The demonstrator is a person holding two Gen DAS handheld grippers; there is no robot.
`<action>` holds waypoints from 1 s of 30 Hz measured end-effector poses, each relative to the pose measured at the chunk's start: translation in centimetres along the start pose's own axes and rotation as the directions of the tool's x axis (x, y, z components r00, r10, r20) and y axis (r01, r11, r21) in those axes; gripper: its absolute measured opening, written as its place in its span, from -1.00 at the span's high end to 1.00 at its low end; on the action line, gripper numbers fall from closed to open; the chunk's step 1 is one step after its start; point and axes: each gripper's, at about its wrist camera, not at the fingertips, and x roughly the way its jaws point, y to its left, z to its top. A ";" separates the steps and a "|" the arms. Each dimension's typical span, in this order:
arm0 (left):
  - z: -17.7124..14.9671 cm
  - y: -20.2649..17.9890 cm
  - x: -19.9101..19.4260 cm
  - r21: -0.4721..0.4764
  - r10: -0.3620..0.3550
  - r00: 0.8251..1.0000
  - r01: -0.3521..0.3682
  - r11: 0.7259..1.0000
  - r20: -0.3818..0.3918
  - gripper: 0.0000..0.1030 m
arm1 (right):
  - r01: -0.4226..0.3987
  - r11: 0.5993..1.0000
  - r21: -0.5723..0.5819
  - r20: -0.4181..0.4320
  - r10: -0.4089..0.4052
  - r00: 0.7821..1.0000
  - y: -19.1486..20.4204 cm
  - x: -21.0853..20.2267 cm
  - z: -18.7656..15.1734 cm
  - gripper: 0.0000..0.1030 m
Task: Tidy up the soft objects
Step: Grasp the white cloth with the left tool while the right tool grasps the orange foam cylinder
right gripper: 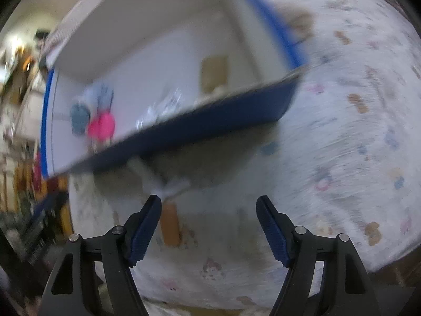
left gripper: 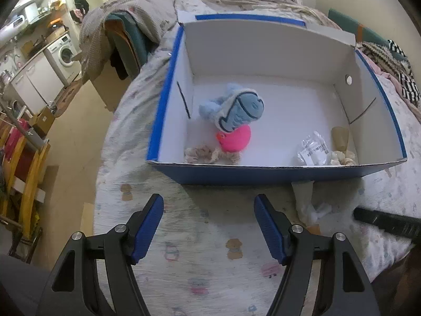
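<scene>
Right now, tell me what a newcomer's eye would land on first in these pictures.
The big blue box with its white inside dominates, sitting on the printed bedsheet. Inside, toward its left, a pale blue plush fish lies on top of a bright pink soft toy. A crumpled clear plastic packet lies near the front right corner, and both open tools, left and right, hang empty over the sheet.

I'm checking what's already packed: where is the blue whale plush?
In the left wrist view, the blue whale plush lies inside the blue box, left of centre, resting on the pink toy.
</scene>
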 end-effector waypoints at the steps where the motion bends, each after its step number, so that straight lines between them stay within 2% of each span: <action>1: 0.1 -0.2 0.3 0.000 -0.002 1.000 0.002 1.000 -0.009 -0.33 | 0.003 0.999 -0.035 -0.010 -0.003 1.000 0.8 0.5 -0.3 -0.47; 2: 0.2 -0.4 0.6 0.000 -0.007 1.000 0.006 1.000 -0.018 -0.33 | 0.002 0.998 -0.065 -0.011 -0.002 1.000 1.4 0.8 -0.5 -0.29; 4: 0.3 -0.5 0.8 -0.004 -0.013 0.999 0.013 1.000 -0.030 -0.33 | -0.011 0.992 -0.129 -0.041 0.005 0.999 3.0 1.7 -0.9 -0.11; 6: 0.5 -0.8 1.0 -0.008 -0.015 0.999 0.014 1.000 -0.034 -0.33 | -0.019 0.984 -0.176 -0.071 0.006 0.997 4.4 2.7 -1.3 -0.05; 9: 0.7 -0.9 1.2 -0.012 -0.013 0.999 0.013 1.000 -0.040 -0.33 | 0.016 0.968 -0.249 -0.126 -0.048 0.991 6.2 4.9 -2.0 0.02; 12: 0.6 -1.0 1.6 -0.011 -0.020 0.998 0.020 1.000 -0.054 -0.33 | 0.046 0.949 -0.311 -0.152 -0.098 0.984 7.4 6.3 -2.5 0.35; 14: 0.7 -0.8 1.8 -0.015 -0.031 0.997 0.030 0.999 -0.067 -0.33 | 0.065 0.934 -0.351 -0.138 -0.120 0.983 7.9 6.4 -2.7 0.69; 17: 0.6 -0.7 2.0 -0.030 -0.056 0.996 0.053 0.998 -0.076 -0.33 | 0.044 0.934 -0.354 -0.124 -0.094 0.988 7.6 5.7 -2.8 0.77; 21: 0.3 -2.5 2.4 0.046 -0.052 0.995 0.055 0.997 -0.080 -0.33 | 0.025 0.948 -0.317 -0.096 -0.059 0.994 6.2 3.8 -2.4 0.77; 25: -0.2 -5.0 3.1 0.106 -0.111 0.987 0.123 0.987 -0.113 -0.33 | 0.039 0.970 -0.240 -0.058 -0.054 0.997 3.8 2.1 -1.8 0.77; 30: -0.5 -7.9 5.0 0.153 -0.191 0.965 0.219 0.964 -0.181 -0.33 | 0.063 0.982 -0.178 -0.019 -0.068 0.998 2.5 0.8 -1.4 0.77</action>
